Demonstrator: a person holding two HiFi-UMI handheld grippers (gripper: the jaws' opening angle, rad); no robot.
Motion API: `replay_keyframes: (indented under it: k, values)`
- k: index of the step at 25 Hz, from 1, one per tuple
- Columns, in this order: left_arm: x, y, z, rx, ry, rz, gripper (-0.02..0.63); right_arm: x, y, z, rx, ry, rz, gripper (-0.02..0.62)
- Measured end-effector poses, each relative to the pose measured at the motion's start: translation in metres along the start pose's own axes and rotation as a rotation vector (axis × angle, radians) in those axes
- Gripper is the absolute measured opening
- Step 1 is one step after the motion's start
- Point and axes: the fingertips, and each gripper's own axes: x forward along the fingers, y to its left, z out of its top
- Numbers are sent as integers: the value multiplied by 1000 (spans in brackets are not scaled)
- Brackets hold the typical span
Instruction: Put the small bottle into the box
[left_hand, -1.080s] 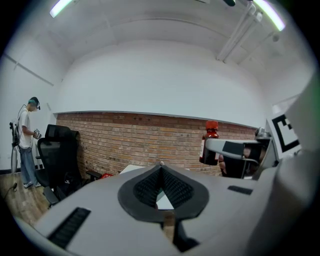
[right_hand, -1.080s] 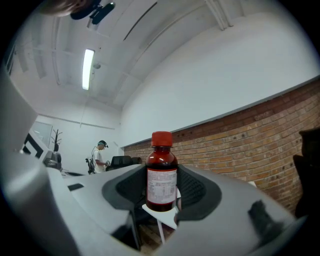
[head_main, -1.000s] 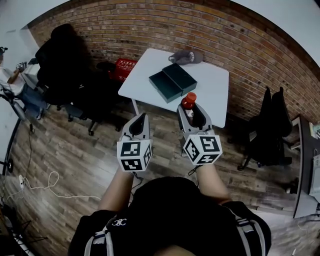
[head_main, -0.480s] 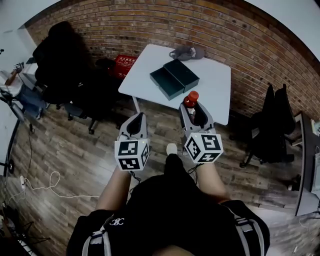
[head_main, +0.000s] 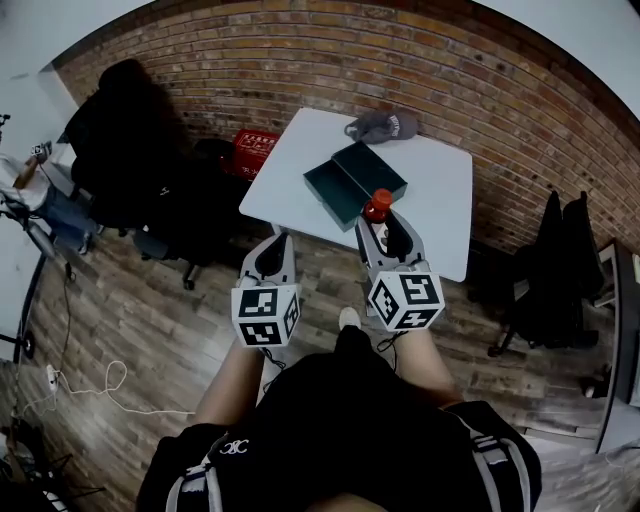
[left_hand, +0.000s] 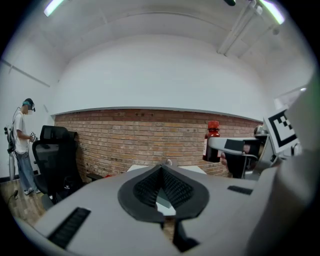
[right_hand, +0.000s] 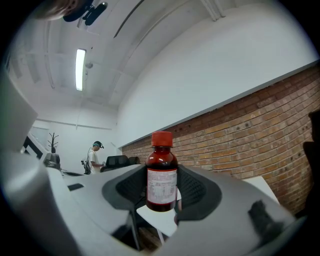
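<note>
clamping ribbed right tongs (head_main: 388, 238), glossy small bottle (right_hand: 161, 172)

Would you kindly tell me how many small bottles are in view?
1. The small bottle stands upright between the right gripper's jaws; none shows on the table or in the box.

Right gripper (right_hand: 161, 196): jaws closed on a bottle (right_hand: 161, 170), held upright, brown with a red cap and white label. Behind it lie a white tabletop (right_hand: 159, 218) and a brick wall (right_hand: 250, 135). A person (right_hand: 93, 157) stands far left, below a ceiling light (right_hand: 80, 69).
</note>
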Motion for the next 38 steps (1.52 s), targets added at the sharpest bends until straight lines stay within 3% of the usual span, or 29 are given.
replay_keyframes:
  k: [19, 31, 38]
  values:
    - [167, 21, 23, -25, 68, 30, 3, 142, -95, -11, 33, 104, 63, 201]
    - [242, 25, 31, -55, 87, 90, 3, 211, -122, -27, 25, 179, 199, 202]
    - [261, 29, 14, -61, 143, 59, 3, 227, -124, -42, 29, 215, 216, 202]
